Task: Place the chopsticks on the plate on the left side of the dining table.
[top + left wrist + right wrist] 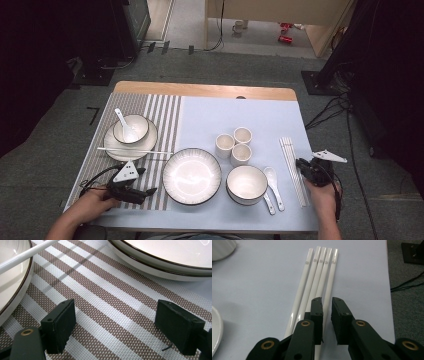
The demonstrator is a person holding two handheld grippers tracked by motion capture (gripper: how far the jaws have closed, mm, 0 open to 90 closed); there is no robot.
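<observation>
Right gripper view: four white chopsticks (318, 277) lie side by side on the pale blue mat, their long axis running from lower centre to upper centre, printed ends pointing up. Right gripper (327, 315) has its jaws nearly closed around one stick, whose lower end is hidden. Left gripper (113, 327) stands wide open over the striped mat (105, 302).

Wooden table (205, 90): pale blue cloth (265, 120), striped mat (160, 115) (left side), plates (191, 176), bowl (246, 184), three cups (233, 145), spoons (274, 181), white chopsticks (294, 167).
</observation>
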